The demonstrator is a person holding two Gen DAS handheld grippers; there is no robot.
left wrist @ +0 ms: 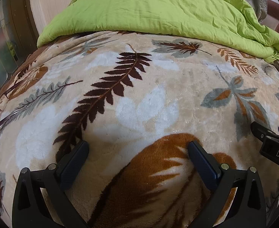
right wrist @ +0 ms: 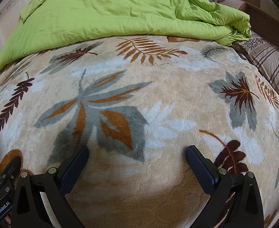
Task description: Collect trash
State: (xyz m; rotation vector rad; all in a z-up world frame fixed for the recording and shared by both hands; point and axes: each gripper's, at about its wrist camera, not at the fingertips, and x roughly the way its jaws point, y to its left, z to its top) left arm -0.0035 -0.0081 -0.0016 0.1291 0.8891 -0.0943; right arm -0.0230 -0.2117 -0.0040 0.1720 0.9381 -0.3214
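Note:
No trash shows in either view. My left gripper [left wrist: 138, 148] is open just above a beige fleece blanket [left wrist: 158, 87] with a leaf print, and nothing lies between its fingers. My right gripper [right wrist: 136, 153] is open too, low over the same blanket [right wrist: 177, 87], with nothing held. The right gripper's body [left wrist: 272, 144] pokes in at the right edge of the left wrist view. The left gripper's body [right wrist: 0, 186] shows at the lower left of the right wrist view.
A rumpled lime-green duvet [left wrist: 158, 9] covers the far half of the bed [right wrist: 110, 9]. A pair of glasses [left wrist: 0, 104] lies on the blanket at the far left. A striped pillow [right wrist: 272, 66] sits at the right. A wooden headboard [right wrist: 263, 9] runs behind it.

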